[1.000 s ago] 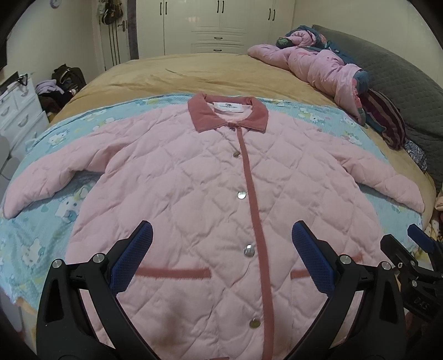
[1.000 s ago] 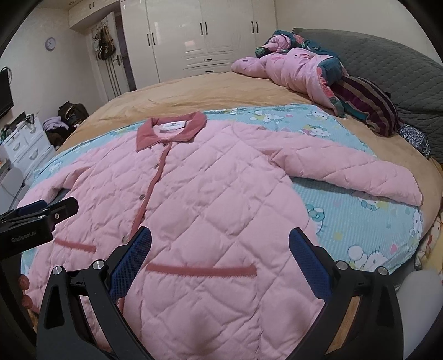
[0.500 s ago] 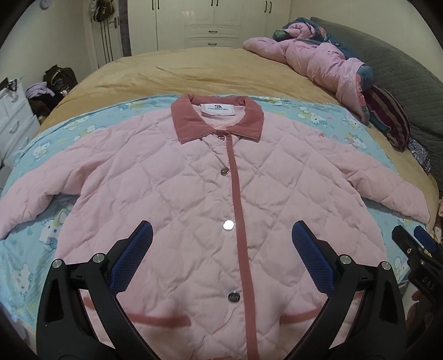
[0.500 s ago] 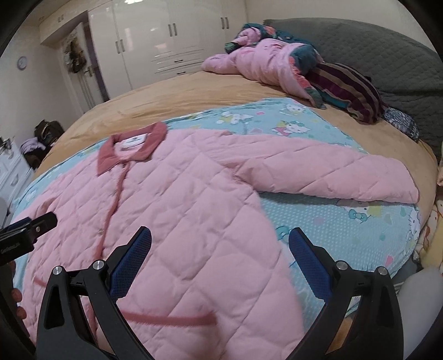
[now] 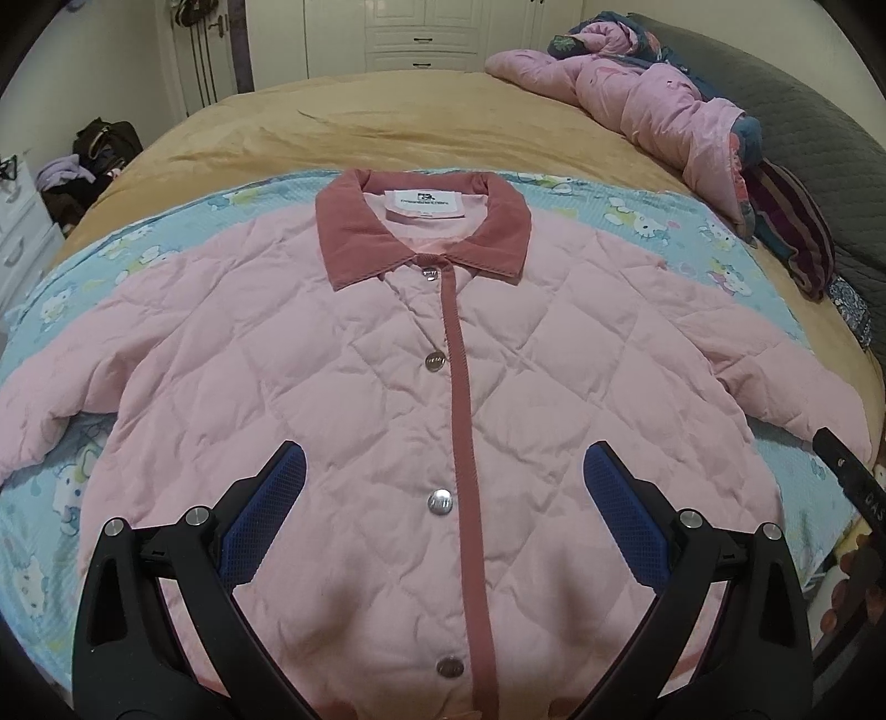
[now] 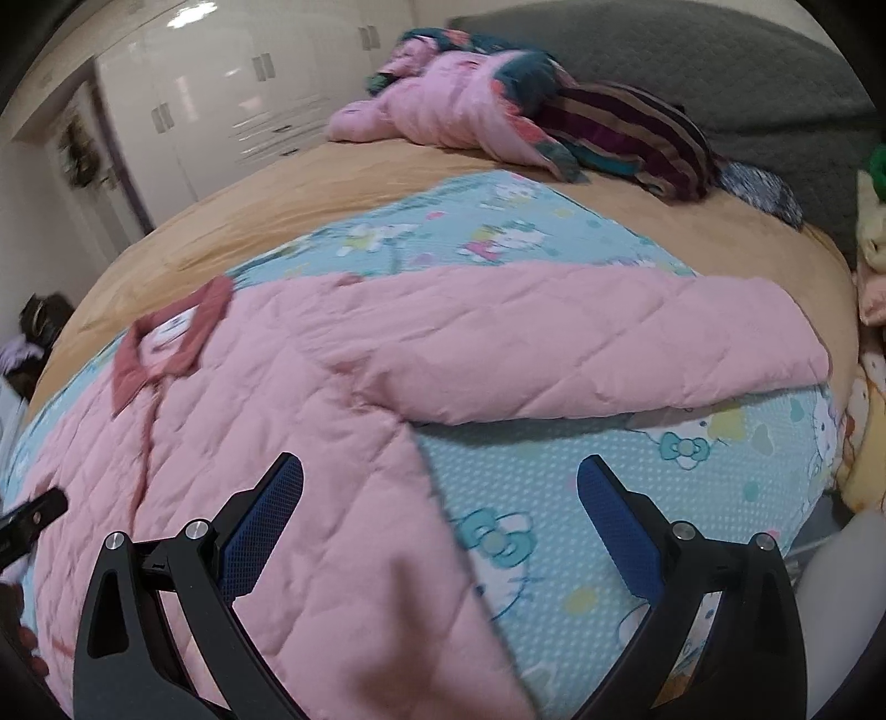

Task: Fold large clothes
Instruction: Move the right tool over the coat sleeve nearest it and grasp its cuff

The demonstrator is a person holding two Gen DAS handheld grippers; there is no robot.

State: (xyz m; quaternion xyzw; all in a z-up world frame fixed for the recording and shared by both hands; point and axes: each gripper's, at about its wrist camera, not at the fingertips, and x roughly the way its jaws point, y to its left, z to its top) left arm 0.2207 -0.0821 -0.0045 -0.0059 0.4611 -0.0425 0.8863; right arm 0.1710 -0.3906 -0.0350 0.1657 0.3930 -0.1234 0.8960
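a bedroom with white wardrobes at the far wall and a wide bed covered by a tan bedspread. on the bedspread lies a light blue blanket with cartoon cats, and on this blanket the pink quilted jacket is spread flat, front side up, buttoned, both sleeves stretched out to the sides. its dark pink collar points to the far side of the bed. a pile of pink bedding and a striped cloth lie near the grey headboard.

the left gripper hovers over the lower front of the jacket, on the button line; its blue pads are wide apart and hold nothing. the right gripper is also spread wide and empty, above the side edge of the jacket under the right sleeve, where the jacket meets the blanket. the right wrist view is a little blurred. in each view the tip of the other gripper shows at the edge.
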